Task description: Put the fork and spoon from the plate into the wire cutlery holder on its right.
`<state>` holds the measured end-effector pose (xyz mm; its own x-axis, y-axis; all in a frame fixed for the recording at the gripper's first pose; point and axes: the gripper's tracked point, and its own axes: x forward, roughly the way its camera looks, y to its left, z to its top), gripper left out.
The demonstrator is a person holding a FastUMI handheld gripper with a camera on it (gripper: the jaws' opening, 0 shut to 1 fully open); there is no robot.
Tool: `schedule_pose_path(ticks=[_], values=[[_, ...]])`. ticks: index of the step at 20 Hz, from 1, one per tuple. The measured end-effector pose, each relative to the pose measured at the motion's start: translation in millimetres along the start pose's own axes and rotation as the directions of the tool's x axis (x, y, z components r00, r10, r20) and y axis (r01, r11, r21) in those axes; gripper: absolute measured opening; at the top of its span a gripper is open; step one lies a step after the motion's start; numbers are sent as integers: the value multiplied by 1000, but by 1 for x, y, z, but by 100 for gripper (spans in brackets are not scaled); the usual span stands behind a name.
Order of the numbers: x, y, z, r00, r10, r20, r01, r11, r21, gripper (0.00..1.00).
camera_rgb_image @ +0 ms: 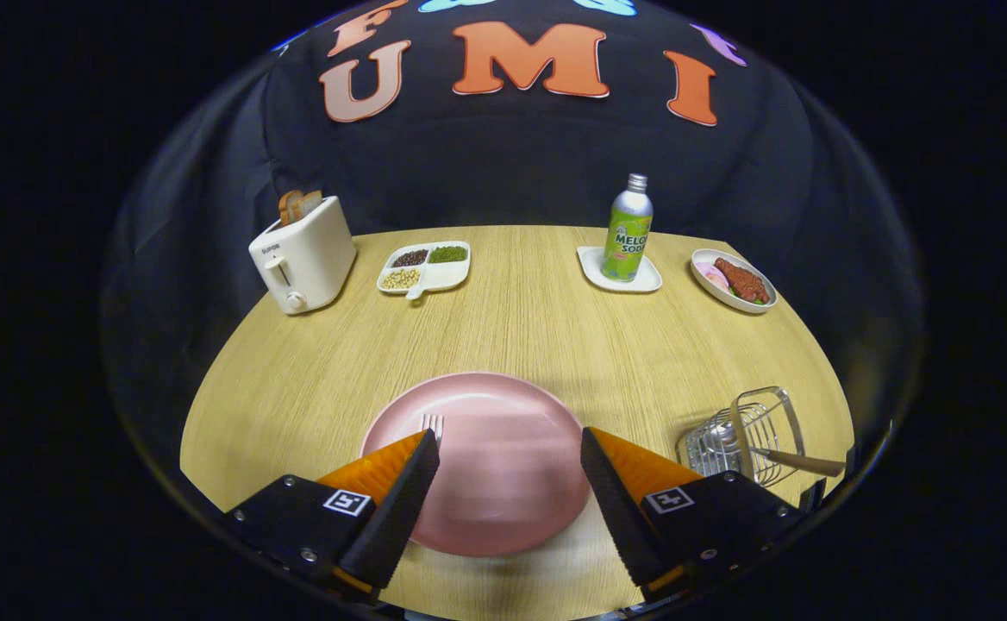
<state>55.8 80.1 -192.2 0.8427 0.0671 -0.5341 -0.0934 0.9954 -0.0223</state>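
Pink plate (503, 483) lies between my fingers, which stand wide apart over it, my gripper (510, 448) holding nothing. Only the fork (432, 426) tines peek past my left finger; its handle is hidden. On the plate's right, the wire cutlery holder (749, 431) holds a wooden-handled piece, probably the spoon (801, 463), its bowl hard to make out.

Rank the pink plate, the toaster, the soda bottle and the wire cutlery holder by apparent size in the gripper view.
1. Pink plate, though nearest the open hand-held gripper.
2. Toaster and wire cutlery holder: look alike, and the holder sits nearer, so unranked.
3. Soda bottle.
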Motion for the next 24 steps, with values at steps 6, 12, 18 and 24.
schedule_pose_path(ticks=[6,12,18,24], values=[[6,38,-30,999,28,-32,-29,998,-50,99],[11,63,-55,995,57,-84,-64,995,-75,93],[19,69,-70,989,61,-137,-69,996,-56,63],[21,67,-76,984,66,-168,-70,997,-19,24]])
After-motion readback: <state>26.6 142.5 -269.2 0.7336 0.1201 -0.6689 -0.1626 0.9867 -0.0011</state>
